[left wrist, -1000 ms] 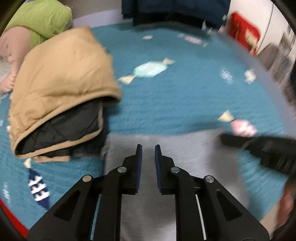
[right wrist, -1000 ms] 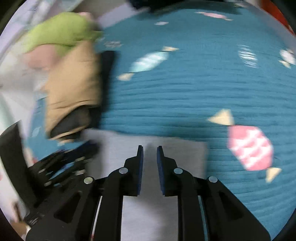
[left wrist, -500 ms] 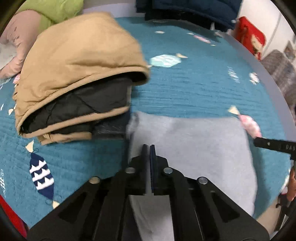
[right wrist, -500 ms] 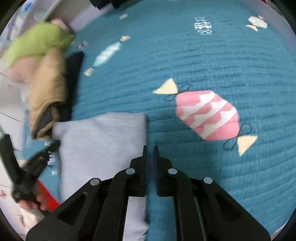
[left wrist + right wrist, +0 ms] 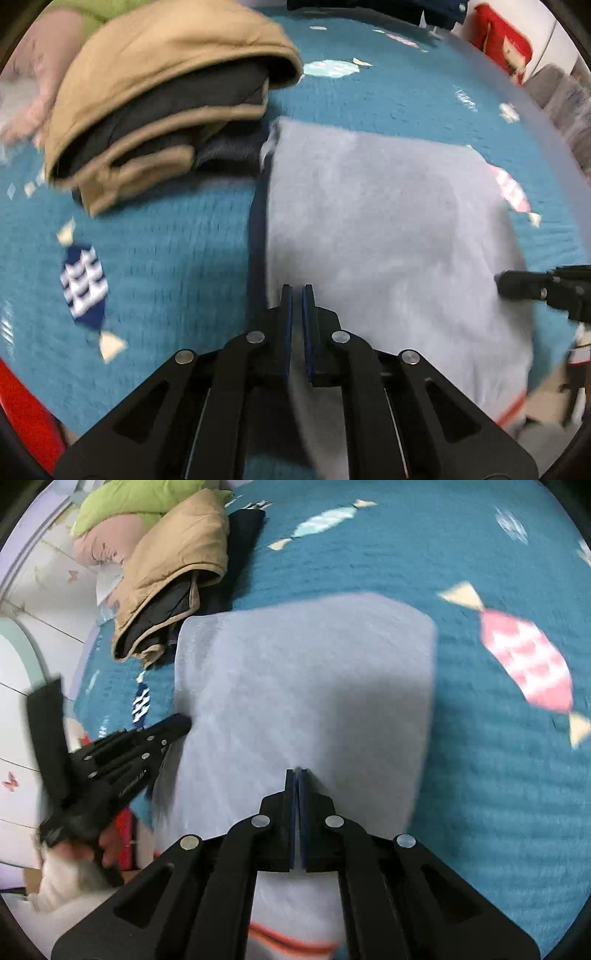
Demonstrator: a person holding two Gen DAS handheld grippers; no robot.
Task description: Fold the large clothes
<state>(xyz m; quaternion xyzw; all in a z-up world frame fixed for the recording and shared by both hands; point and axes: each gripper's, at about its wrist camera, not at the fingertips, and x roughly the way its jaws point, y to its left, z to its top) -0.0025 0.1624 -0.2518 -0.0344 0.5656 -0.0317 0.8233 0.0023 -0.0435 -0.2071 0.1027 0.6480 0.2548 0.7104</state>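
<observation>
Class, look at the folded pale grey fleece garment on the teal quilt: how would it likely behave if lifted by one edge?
The folded pale grey fleece garment would probably droop and unfold, since it lies as soft, flat layers. Its fuzzy surface suggests it would cling rather than slide on the teal quilt. It looks fairly light.

**What I can't make out**

My left hand-held gripper covers the near part of the grey garment, whose lower edge the frame cuts off. In the left wrist view, my right hand-held gripper is cropped at the frame's edge. Motion blurs the teal bedspread. The tan jacket hides most of the dark clothes beneath.
</observation>
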